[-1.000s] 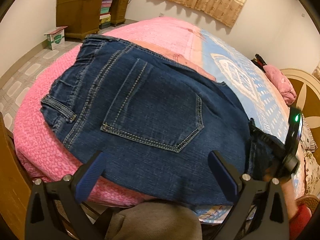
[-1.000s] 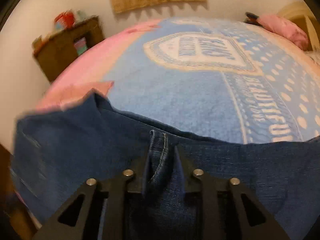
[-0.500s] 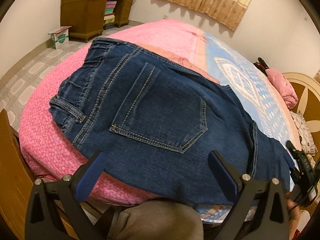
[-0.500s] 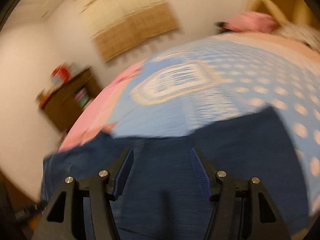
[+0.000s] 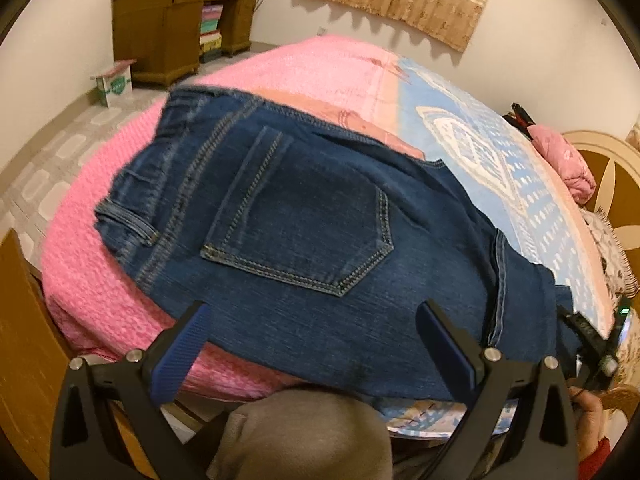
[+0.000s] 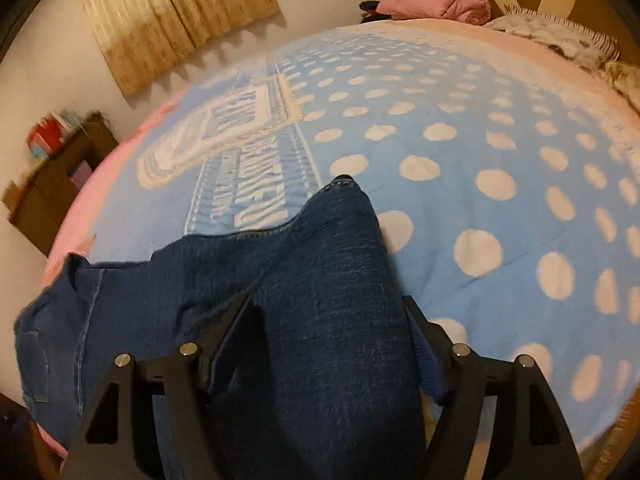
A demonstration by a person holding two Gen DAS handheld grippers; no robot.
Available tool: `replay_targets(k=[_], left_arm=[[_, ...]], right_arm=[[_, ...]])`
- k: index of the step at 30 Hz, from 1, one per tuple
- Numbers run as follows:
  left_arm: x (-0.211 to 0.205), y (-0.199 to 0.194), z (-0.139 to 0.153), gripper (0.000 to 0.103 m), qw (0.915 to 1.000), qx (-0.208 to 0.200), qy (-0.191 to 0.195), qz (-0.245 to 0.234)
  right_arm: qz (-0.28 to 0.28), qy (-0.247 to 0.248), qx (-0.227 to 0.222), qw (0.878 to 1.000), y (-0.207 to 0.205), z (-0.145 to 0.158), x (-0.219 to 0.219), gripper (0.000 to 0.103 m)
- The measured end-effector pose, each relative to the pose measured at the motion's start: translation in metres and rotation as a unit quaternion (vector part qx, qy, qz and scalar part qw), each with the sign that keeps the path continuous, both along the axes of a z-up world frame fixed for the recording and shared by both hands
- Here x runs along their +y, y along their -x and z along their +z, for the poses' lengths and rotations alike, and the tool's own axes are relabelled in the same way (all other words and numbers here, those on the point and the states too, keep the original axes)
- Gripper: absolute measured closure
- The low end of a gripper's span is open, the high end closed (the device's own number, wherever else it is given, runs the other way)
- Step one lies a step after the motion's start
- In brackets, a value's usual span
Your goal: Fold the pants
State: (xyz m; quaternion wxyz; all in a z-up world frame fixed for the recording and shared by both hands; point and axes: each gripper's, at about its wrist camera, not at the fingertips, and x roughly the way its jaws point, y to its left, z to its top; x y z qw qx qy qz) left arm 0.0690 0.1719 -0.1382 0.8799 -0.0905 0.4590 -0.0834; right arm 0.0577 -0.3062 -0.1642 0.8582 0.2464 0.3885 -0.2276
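Note:
Dark blue jeans lie folded on the bed, back pocket up, waistband toward the far left. My left gripper is open and empty, hovering over the jeans' near edge. My right gripper is open above the jeans at their right end, with denim between and under its fingers. The right gripper also shows at the right edge of the left wrist view.
The bed has a pink blanket on the left and a blue polka-dot blanket on the right. A pink bundle lies by the headboard. A wooden desk and a small box stand on the tiled floor.
My right gripper let go of the jeans' edge, opened, and swung right along the bed. The jeans' right end now lies flat. My left gripper stayed open and shifted slightly.

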Motion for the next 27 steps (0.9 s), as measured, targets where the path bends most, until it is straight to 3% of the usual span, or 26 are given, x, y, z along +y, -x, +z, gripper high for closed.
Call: replay_targets(k=[3, 6, 7, 9, 11, 12, 15, 18, 20, 24, 27], left_arm=[[0.01, 0.0, 0.005, 0.0, 0.9999, -0.005, -0.008, 0.014], [0.019, -0.002, 0.005, 0.0, 0.9996, 0.0, 0.007, 0.028], [0.021, -0.002, 0.005, 0.0, 0.9995, 0.001, 0.01, 0.03], [0.024, 0.001, 0.007, 0.0, 0.9993, -0.001, 0.012, 0.035], [0.027, 0.004, 0.008, 0.0, 0.9993, -0.003, 0.007, 0.037], [0.03, 0.005, 0.008, 0.0, 0.9992, -0.005, 0.005, 0.04], [0.04, 0.005, 0.009, 0.0, 0.9989, -0.007, -0.001, 0.047], [0.058, 0.006, 0.009, 0.0, 0.9976, -0.012, -0.012, 0.067], [0.072, 0.006, 0.006, 0.0, 0.9961, -0.013, -0.02, 0.085], [0.098, 0.004, -0.005, 0.0, 0.9922, 0.0, -0.032, 0.12], [0.117, 0.001, -0.015, 0.0, 0.9883, 0.013, -0.009, 0.152]], right_arm=[[-0.055, 0.075, -0.069, 0.993, 0.041, 0.04, 0.027, 0.029], [-0.028, 0.154, -0.097, 0.983, 0.053, 0.06, 0.058, 0.03], [-0.009, 0.162, -0.096, 0.982, 0.052, 0.06, 0.065, 0.037], [0.011, 0.108, -0.067, 0.992, 0.044, 0.042, 0.064, 0.052], [0.004, 0.046, -0.016, 0.999, 0.035, 0.011, 0.056, 0.054], [0.0, 0.06, -0.033, 0.998, 0.041, 0.01, 0.059, 0.054], [0.016, 0.067, 0.001, 0.998, 0.035, 0.022, 0.066, 0.054], [0.009, 0.039, -0.057, 0.998, 0.066, 0.041, 0.063, 0.054], [0.023, 0.088, -0.087, 0.992, 0.09, 0.058, 0.081, 0.053], [0.053, 0.115, -0.116, 0.985, 0.116, 0.073, 0.101, 0.05], [0.077, 0.107, -0.106, 0.986, 0.105, 0.068, 0.107, 0.049]])
